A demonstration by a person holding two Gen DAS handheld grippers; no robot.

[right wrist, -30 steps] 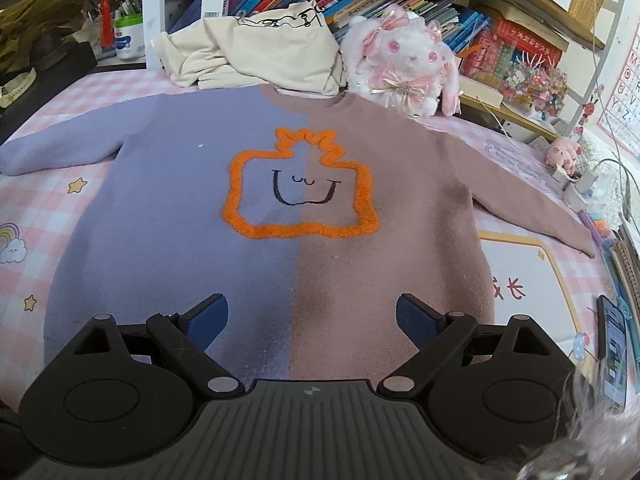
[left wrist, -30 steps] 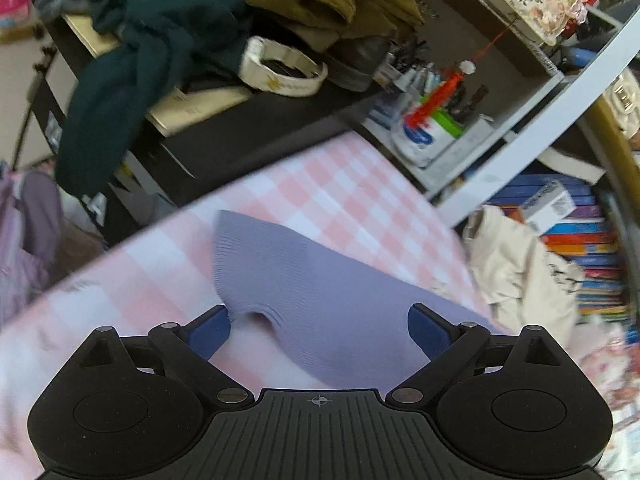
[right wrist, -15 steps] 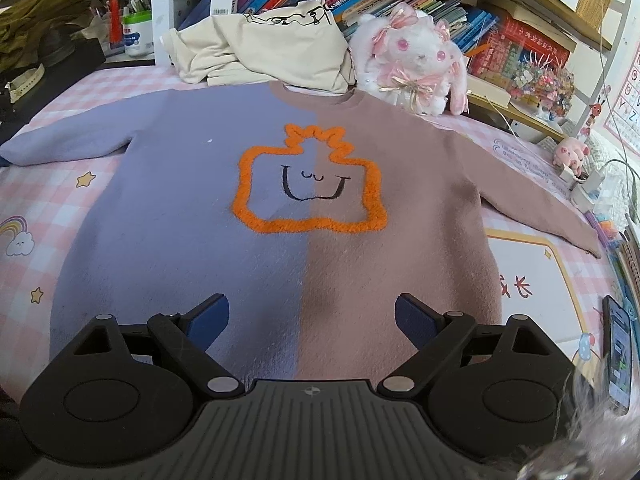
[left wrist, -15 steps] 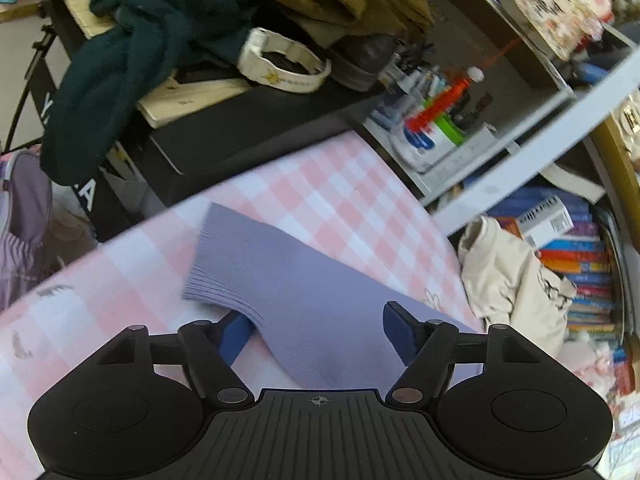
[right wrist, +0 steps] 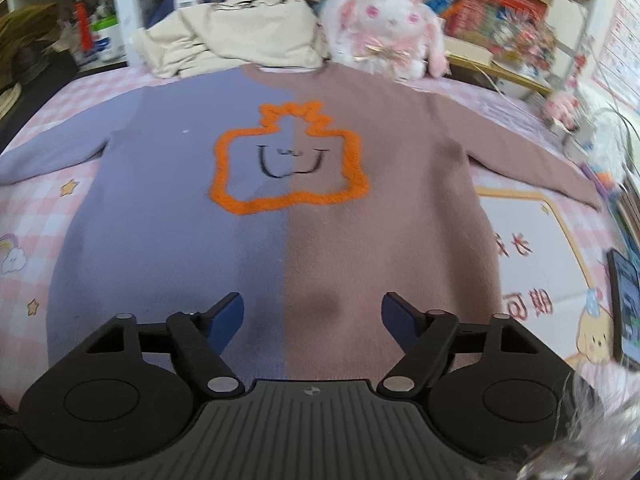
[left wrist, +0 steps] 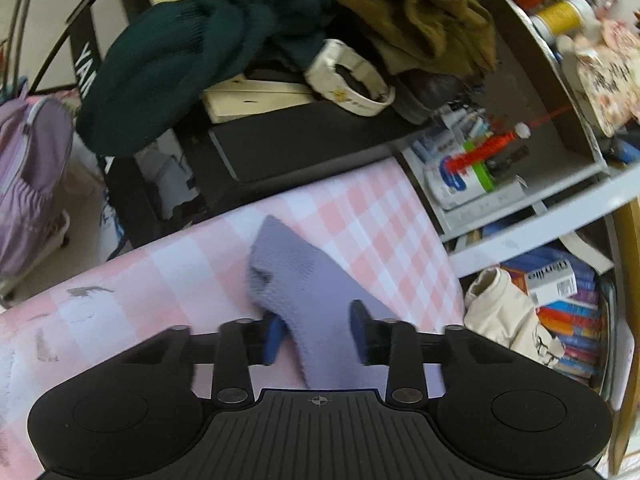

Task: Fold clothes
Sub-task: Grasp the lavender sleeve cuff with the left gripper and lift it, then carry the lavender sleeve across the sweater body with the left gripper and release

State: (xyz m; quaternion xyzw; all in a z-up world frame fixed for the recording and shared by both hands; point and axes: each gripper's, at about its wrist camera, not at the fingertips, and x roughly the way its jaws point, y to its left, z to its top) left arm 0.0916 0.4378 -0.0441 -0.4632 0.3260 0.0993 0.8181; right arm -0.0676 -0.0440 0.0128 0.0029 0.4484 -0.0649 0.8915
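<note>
Sweater [right wrist: 280, 216] spread flat, face up, on pink checked table [left wrist: 360, 216], ready for folding; left gripper [left wrist: 316, 338] narrowed around lilac sleeve [left wrist: 296, 280] near cuff, full clamp unconfirmed, presumably to fold inward; right gripper [right wrist: 312, 316] wide open, empty, above hem.

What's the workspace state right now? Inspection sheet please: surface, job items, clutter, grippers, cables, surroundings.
Surface: pink checked sheet, cartoon prints.
Job's things: sweater, lilac and brown halves, spread flat face up; lilac sleeve bunched at the cuff.
Clutter: cream garment, plush rabbit, phone.
Grippers: left gripper closing around the sleeve, full pinch unclear; right gripper open above the hem.
Cables: thin cords at right edge.
Surroundings: bookshelves, dark green garment on black stand.
</note>
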